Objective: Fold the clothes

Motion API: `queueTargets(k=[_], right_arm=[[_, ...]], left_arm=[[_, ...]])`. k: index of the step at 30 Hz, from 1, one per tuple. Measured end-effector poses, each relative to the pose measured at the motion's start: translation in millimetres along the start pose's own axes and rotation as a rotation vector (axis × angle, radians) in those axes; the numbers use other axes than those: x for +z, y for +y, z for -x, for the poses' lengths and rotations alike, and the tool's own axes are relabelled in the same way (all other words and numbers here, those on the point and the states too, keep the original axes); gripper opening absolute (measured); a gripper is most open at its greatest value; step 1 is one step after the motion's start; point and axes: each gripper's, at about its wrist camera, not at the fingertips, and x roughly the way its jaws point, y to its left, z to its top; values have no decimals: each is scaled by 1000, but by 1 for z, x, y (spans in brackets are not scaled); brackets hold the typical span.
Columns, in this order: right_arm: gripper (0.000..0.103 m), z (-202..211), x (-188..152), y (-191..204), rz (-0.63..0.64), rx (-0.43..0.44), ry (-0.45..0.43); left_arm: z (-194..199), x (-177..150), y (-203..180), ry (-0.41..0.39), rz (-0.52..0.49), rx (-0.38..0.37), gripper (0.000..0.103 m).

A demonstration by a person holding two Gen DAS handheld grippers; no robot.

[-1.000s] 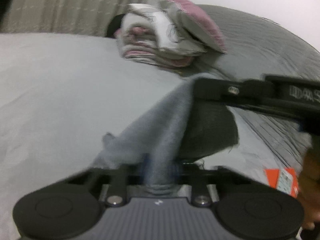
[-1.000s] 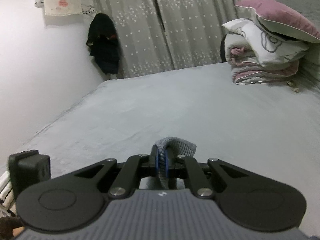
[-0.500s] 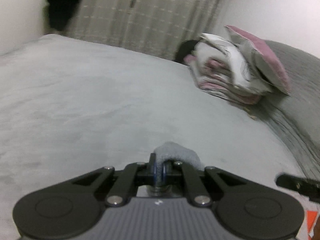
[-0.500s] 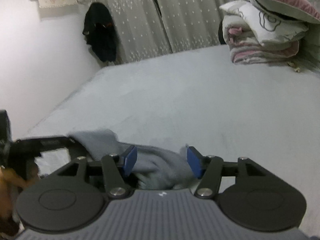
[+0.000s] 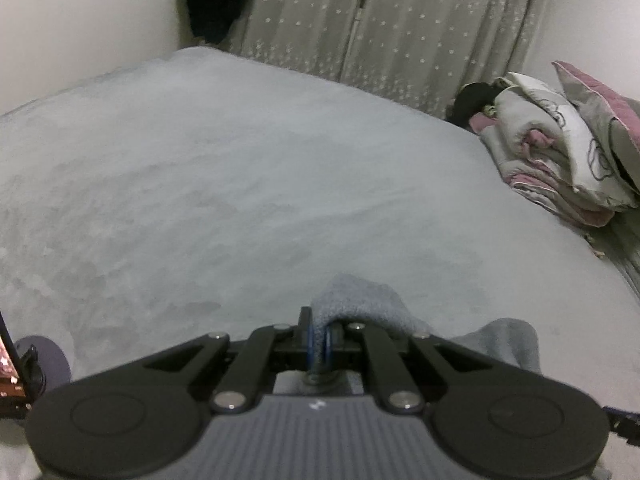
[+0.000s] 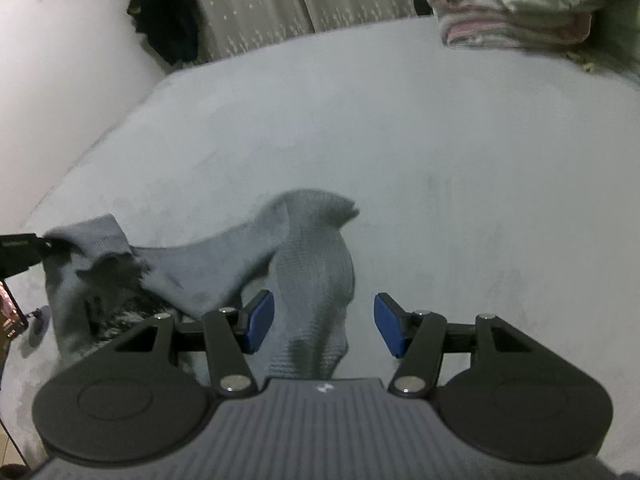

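Note:
A grey knitted garment [image 6: 224, 256] lies rumpled on the pale grey bed [image 6: 440, 152], partly lifted at its left end. My left gripper [image 5: 319, 338] is shut on a fold of this grey garment [image 5: 356, 304], which bulges over the fingers. In the right wrist view the left gripper's tip [image 6: 24, 248] pinches the cloth's left corner. My right gripper [image 6: 324, 322] stands open, blue pads [image 6: 260, 320] spread wide, with a strip of the cloth lying loose between them.
Folded pink-and-white bedding with a pillow [image 5: 560, 152] is stacked at the bed's far right by a grey quilt. Star-patterned curtains [image 5: 380, 20] and a dark garment hanging on the wall [image 5: 212, 0] stand behind. A phone screen's edge [image 6: 10, 312] shows at the left.
My right gripper has opened and let go of the grey garment, which now lies loose on the bed. My left gripper keeps its hold and has swung left.

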Motion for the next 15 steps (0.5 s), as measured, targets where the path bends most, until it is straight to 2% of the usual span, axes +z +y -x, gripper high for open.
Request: queueTargets(k=[3,6,7,8,9,11,15], right_arm=[[60,-16,-4,-2,-17,4,40],[58,-35,-8,-5,-61,65,93],[42,-40,-10,-7,-76,79,108],[20,-42,-11,-8,-80,78,108],[12,-40,-12,-9,-89,81,105],[8,-35,-14,-13,-108,84,97],[7,-6,-12,-23,-142,49,50]], left_arm=[[-7,5,-8,-3,-19,16,5],[-10,10,-18,-13,-51,21,5],[-12,13,-24,-18,-63,21,5],[-14,17,-30,-24,-74,21,5],[-17,21,-38,-29,-85,20,5],[-21,26,-53,-41,-106,14,5],[-23,36,-82,-77,-158,-2,5]])
